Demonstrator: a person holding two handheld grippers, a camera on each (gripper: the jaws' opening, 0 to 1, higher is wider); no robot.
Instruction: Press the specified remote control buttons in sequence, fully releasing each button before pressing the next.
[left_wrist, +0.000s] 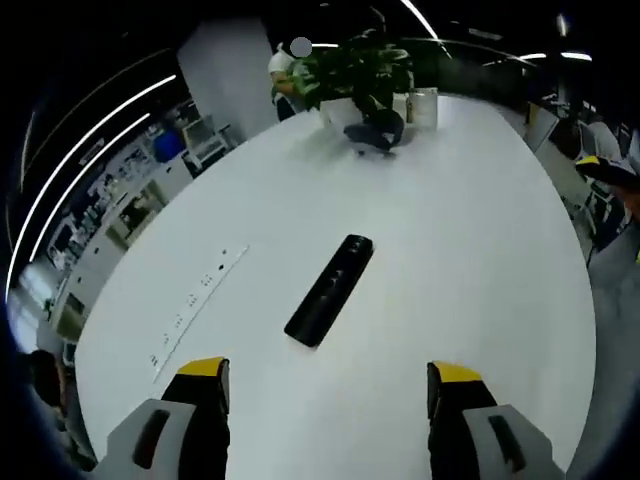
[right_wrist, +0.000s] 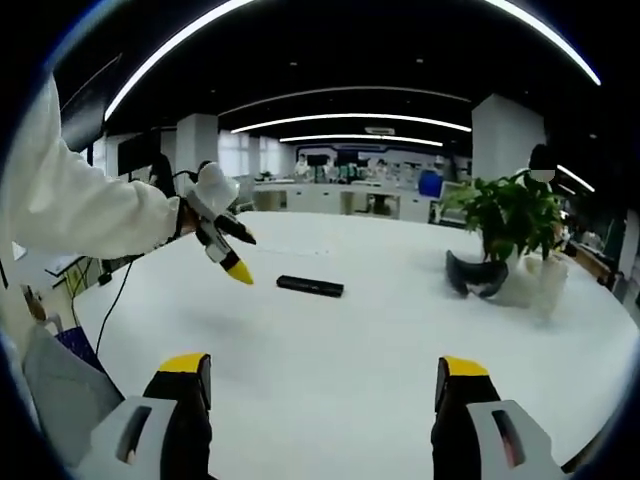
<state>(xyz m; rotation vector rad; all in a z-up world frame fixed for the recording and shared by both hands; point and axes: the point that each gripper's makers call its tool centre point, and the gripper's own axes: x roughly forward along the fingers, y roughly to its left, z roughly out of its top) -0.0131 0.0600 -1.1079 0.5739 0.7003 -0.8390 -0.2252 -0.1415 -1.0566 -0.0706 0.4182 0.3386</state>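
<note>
Gaping wide and holding nothing, the left gripper (left_wrist: 328, 385) hangs above the white table (left_wrist: 470, 250), the black remote control (left_wrist: 330, 290) just beyond its jaws. The right gripper (right_wrist: 325, 385) is equally wide, well back. Remote buttons are too small to read.

left gripper (left_wrist: 328, 385) agape, right gripper (right_wrist: 325, 385) agape — both raised

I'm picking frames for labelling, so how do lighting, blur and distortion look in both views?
Left gripper view: the long black remote control is sharp on the white oval table, which is evenly lit; fisheye bends the table edge. Right gripper view: the ceiling light strips curve, the remote looks small and soft, and the left gripper is slightly blurred.
</note>
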